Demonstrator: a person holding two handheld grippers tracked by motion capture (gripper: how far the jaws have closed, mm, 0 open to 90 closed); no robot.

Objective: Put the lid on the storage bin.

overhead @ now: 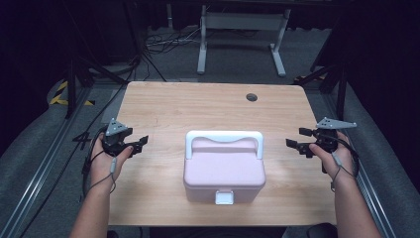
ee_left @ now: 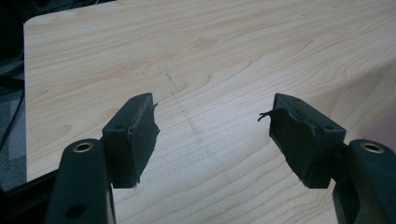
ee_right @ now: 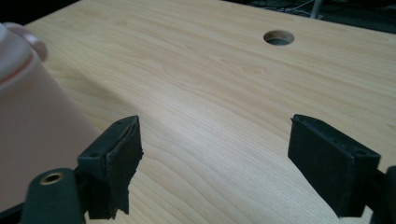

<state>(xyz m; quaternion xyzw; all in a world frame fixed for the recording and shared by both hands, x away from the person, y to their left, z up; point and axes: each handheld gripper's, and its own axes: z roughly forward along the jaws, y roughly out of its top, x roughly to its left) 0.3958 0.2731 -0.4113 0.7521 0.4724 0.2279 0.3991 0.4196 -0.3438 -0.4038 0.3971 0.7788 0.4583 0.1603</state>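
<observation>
A pink lidded box (overhead: 224, 171) with a white handle (overhead: 224, 136) folded toward the back and a white front latch (overhead: 224, 198) sits in the middle of the wooden table (overhead: 198, 104). My left gripper (overhead: 137, 144) hovers to the left of the box, open, with bare wood between its jaws (ee_left: 212, 126). My right gripper (overhead: 298, 139) hovers to the right of the box, also open and holding nothing (ee_right: 215, 144). The box's pink side (ee_right: 32, 121) rises at the left edge of the right gripper view.
A round cable hole (overhead: 251, 96) lies near the table's far edge, also seen as a hole (ee_right: 278, 37) ahead of the right gripper. Beyond the table stand a white desk frame (overhead: 241, 29) and floor cables (overhead: 163, 42). Grey rails run along both table sides.
</observation>
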